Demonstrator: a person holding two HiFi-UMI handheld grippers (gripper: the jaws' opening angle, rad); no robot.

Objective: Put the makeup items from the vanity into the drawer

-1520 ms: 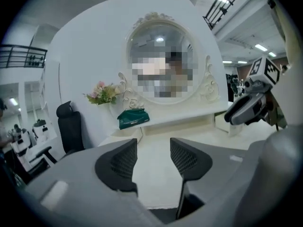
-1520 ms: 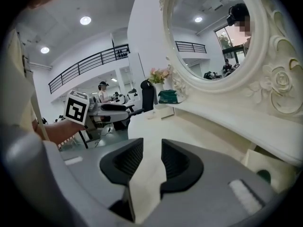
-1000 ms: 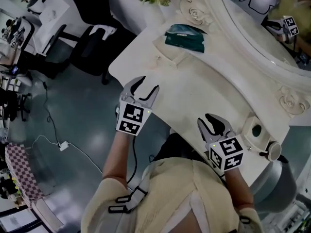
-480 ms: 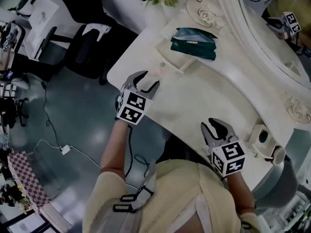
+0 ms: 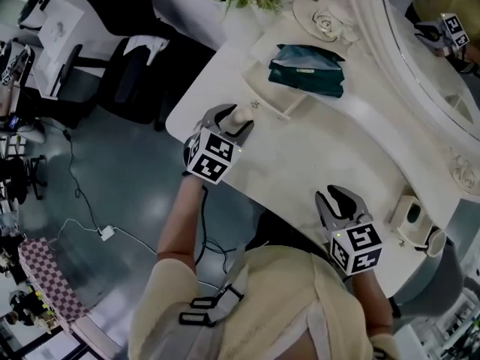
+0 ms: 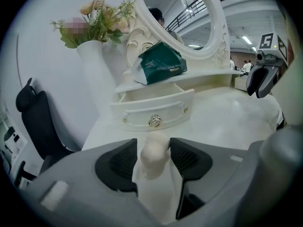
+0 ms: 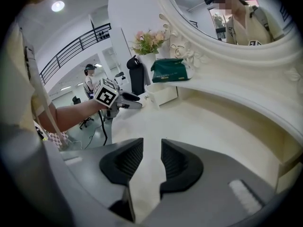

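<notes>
A small cream makeup item (image 6: 155, 151) stands on the white vanity (image 5: 315, 156) between the jaws of my left gripper (image 5: 236, 117), near the table's left front edge. The pads (image 6: 124, 162) flank it closely, with a thin gap still showing on the left side. Just beyond it the small white drawer (image 6: 154, 110) with a metal knob sits pulled out a little under the shelf. My right gripper (image 5: 339, 201) hovers open and empty over the table's front edge, well to the right. In the right gripper view only bare tabletop lies between its jaws (image 7: 151, 148).
A green tissue pack (image 5: 307, 67) lies on the shelf above the drawer. A white vase of flowers (image 6: 97, 65) and the oval mirror (image 5: 431, 43) stand behind. A white round holder (image 5: 409, 217) sits at the table's right end. A black chair (image 5: 135, 73) stands left of the vanity.
My left gripper has moved forward over the table edge and now has the cream item between its jaws. The right gripper has stayed open in about the same place.
</notes>
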